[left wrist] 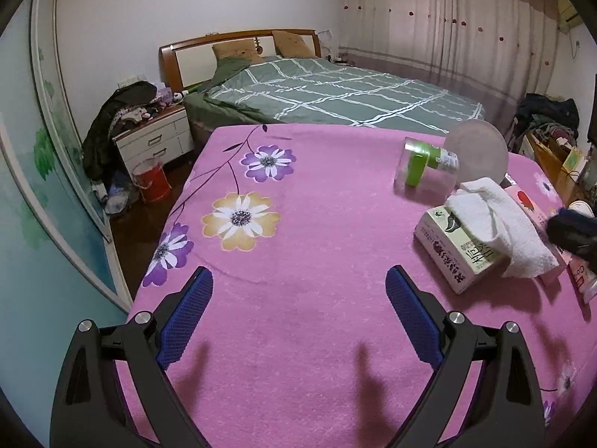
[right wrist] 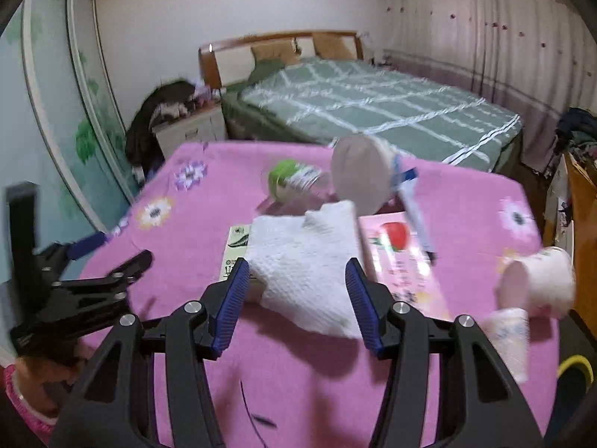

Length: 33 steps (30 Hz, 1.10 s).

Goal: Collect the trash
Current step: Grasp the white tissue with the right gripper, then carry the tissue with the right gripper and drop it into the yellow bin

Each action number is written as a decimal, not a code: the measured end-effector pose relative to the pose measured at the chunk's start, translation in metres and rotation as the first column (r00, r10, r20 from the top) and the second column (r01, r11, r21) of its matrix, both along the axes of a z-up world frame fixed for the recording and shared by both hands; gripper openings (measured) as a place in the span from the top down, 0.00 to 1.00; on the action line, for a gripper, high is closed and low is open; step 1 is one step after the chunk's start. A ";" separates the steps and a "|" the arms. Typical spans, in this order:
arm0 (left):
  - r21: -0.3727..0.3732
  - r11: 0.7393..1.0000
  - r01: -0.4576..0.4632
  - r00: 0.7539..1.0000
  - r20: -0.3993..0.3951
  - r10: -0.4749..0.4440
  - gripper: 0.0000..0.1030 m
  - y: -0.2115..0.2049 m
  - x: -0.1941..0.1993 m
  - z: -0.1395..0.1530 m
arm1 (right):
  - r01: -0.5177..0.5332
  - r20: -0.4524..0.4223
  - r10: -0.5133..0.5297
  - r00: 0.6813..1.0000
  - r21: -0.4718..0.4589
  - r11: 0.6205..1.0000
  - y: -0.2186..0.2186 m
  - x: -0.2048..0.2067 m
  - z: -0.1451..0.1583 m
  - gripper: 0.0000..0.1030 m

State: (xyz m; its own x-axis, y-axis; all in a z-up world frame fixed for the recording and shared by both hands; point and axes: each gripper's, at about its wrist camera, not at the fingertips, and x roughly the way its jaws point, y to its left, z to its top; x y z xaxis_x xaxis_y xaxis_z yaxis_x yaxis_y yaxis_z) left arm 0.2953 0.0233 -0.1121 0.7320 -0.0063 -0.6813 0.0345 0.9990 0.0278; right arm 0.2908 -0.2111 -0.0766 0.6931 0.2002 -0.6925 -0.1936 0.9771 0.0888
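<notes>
A crumpled white paper towel [right wrist: 306, 261] lies over a cream and green tissue box [left wrist: 457, 248] on the pink flowered tablecloth [left wrist: 298, 224]. My right gripper [right wrist: 297, 274] is open, its blue pads either side of the towel's near edge. The towel also shows in the left wrist view [left wrist: 496, 224]. My left gripper [left wrist: 299, 283] is open and empty over bare cloth, left of the box; it also shows in the right wrist view [right wrist: 112, 250]. A tipped green-label bottle [left wrist: 429, 164] and a tipped paper cup [right wrist: 363, 171] lie behind the towel. Two paper cups [right wrist: 537, 280] lie at the right.
A pink strawberry packet [right wrist: 399, 257] with a blue pen [right wrist: 414, 212] on it lies right of the towel. Behind the table stand a green checked bed [left wrist: 335, 93], a white nightstand [left wrist: 156, 138] piled with clothes and a red bucket [left wrist: 151, 179] on the floor.
</notes>
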 end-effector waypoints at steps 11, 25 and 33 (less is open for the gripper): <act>-0.021 1.000 -0.004 1.000 -0.013 0.004 0.10 0.002 0.002 -0.004 | 0.038 -0.035 -0.041 0.999 -0.080 0.996 0.010 0.026 -0.032 0.65; -0.032 0.999 0.008 1.000 -0.011 -0.008 0.10 0.000 0.000 -0.003 | 0.069 0.054 -0.072 0.996 0.057 0.996 -0.029 -0.004 0.024 0.93; -0.035 0.999 0.025 1.000 -0.007 -0.025 0.10 -0.003 -0.002 -0.002 | 0.217 0.101 -0.223 0.970 0.073 0.973 -0.105 -0.069 0.047 0.93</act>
State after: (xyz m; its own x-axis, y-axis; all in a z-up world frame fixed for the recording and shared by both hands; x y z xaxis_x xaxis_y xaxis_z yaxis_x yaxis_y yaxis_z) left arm 0.2935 0.0203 -0.1145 0.7259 -0.0484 -0.6861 0.0596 0.9982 -0.0073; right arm 0.2218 -0.3161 -0.0292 0.7945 0.0743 -0.6027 0.0139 0.9900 0.1403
